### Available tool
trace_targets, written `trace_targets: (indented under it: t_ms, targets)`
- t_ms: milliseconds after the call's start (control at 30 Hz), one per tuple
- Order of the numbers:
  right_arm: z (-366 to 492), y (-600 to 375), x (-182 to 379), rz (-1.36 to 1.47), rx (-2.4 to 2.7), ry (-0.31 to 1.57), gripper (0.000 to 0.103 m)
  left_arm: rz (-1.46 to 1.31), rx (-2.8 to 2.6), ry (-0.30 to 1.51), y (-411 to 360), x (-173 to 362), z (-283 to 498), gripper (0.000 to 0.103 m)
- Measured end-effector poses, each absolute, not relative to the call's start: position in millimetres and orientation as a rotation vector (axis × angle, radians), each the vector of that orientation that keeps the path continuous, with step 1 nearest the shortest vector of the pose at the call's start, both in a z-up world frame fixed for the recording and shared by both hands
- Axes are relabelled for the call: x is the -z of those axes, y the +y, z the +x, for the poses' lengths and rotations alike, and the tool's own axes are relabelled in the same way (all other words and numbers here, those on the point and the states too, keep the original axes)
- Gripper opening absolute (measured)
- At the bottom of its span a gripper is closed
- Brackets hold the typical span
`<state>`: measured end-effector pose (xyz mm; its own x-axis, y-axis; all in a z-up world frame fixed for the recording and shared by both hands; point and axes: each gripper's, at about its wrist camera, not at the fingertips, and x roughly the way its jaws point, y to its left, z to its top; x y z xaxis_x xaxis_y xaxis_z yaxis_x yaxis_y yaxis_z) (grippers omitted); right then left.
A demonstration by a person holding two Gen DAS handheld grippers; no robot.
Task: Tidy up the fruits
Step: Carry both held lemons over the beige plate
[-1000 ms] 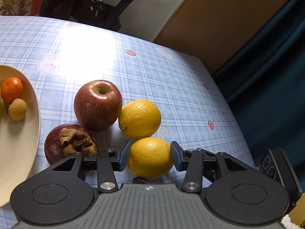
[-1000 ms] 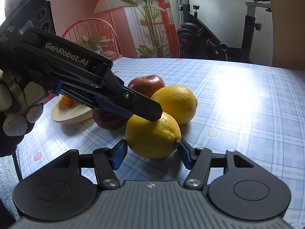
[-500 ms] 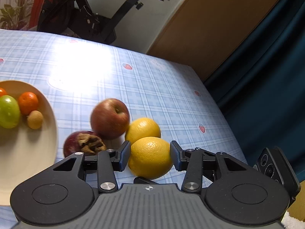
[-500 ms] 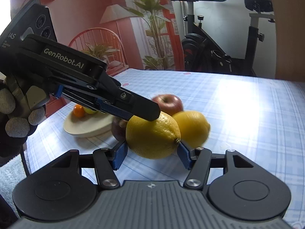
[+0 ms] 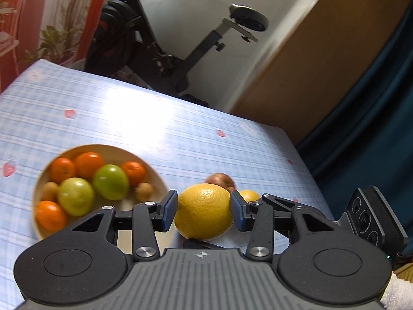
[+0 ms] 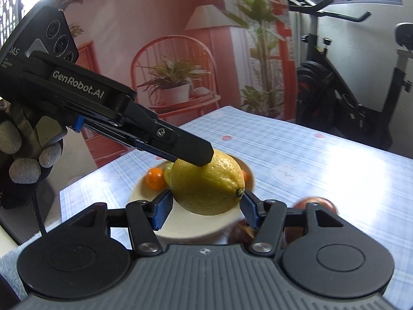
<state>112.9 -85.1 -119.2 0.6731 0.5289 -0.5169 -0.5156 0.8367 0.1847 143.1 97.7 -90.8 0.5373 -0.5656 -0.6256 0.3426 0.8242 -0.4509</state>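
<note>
One yellow lemon [image 5: 204, 211] hangs above the table, held by both grippers at once. My left gripper [image 5: 204, 210] is shut on its sides with the blue pads [image 5: 169, 210] against the skin. In the right wrist view the same lemon [image 6: 207, 183] sits between the pads of my right gripper [image 6: 205, 206], which is shut on it too, while the left gripper's finger [image 6: 180, 147] comes in from the upper left. A beige bowl [image 5: 116, 148] with oranges, green fruits and small brown fruits lies just beyond to the left. The bowl [image 6: 185, 230] is under the lemon.
A red apple [image 5: 220, 180] and a second lemon [image 5: 247, 195] lie on the blue checked tablecloth [image 5: 129, 118] behind the held one. A dark red fruit [image 6: 240, 230] lies by the bowl's edge. A gloved hand [image 6: 23, 165] holds the left gripper. An exercise bike [image 5: 180, 51] stands beyond the table.
Both grippers have lifted the lemon off the table and carried it toward the bowl. The apple, the second lemon and the dark fruit stay behind on the cloth.
</note>
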Motion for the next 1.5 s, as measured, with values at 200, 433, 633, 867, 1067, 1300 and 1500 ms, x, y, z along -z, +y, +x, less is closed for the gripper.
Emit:
trace_targets:
  t_ms: [200,433,633,867,1067,1300,1500]
  targets:
    - [143,-55,139,0.009,-0.659,0.655,0.060,-0.322,0.482,0.895,133,105,149,0.047]
    - [165,-26,162,0.018,-0.717,0.720,0.060,-0.313,0.403,0.953,161,119,152,0.046]
    - [174,-14,171,0.021,-0.740,0.737,0.060,-0.326,0.370,0.965,174,126,151,0.046]
    - [180,-6,178,0.018,-0.750,0.751,0.060,-0.309,0.338,0.970,177,130,150,0.045]
    - [181,-2,183,-0.011,-0.749,0.761,0.060,-0.294,0.326,0.977,177,133,151,0.042]
    - [177,2,185,-0.021,-0.744,0.756,0.060,-0.291,0.323,0.969,177,133,149,0.042]
    - [174,-2,181,-0.013,-0.745,0.762,0.060,-0.275,0.321,0.966,174,132,148,0.042]
